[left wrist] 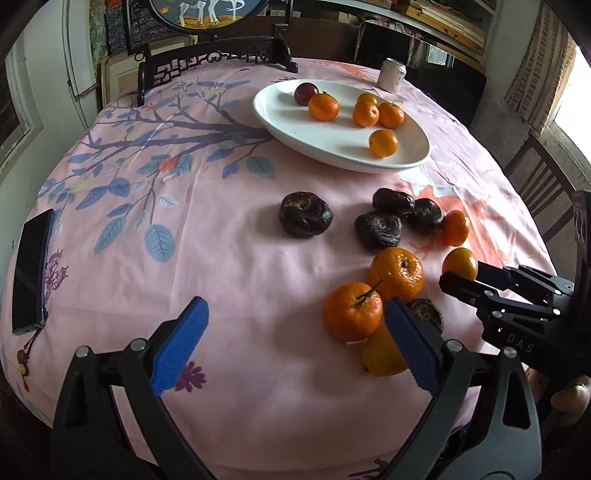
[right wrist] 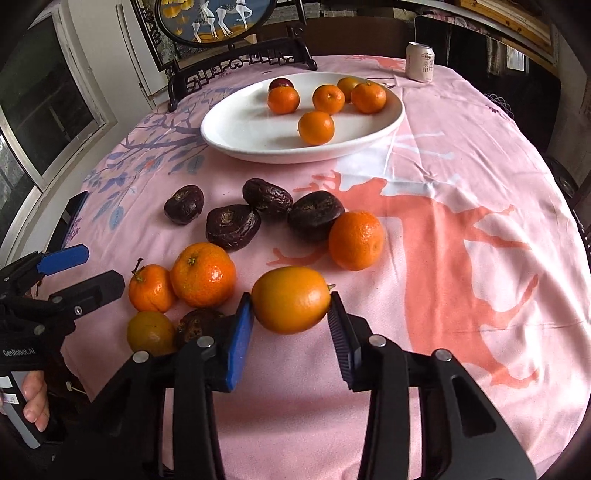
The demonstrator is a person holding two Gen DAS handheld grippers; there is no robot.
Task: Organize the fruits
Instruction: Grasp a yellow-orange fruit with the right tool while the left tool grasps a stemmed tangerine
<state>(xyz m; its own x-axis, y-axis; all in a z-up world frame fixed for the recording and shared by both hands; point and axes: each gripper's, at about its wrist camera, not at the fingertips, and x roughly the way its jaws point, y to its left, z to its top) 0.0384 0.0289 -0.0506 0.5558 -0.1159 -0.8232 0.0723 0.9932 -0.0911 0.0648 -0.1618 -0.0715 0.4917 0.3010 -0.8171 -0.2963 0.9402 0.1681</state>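
Observation:
A white oval plate (left wrist: 280,125) (right wrist: 236,133) at the far side holds several oranges and one dark red fruit (left wrist: 306,93). On the pink cloth lie several wrinkled dark fruits (left wrist: 305,218) (right wrist: 232,226) and loose oranges (left wrist: 351,311) (right wrist: 202,274). My right gripper (right wrist: 291,317) is shut on a smooth yellow-orange fruit (right wrist: 290,300), held between its blue pads just above the cloth; it shows in the left wrist view (left wrist: 461,277) too. My left gripper (left wrist: 295,325) is open and empty, its right finger (left wrist: 410,332) beside the near oranges.
A drink can (left wrist: 393,74) (right wrist: 420,61) stands beyond the plate. A dark phone (left wrist: 30,266) lies at the table's left edge. A carved dark stand with a round painted screen (right wrist: 221,22) sits at the back. A wooden chair (left wrist: 535,184) stands at the right.

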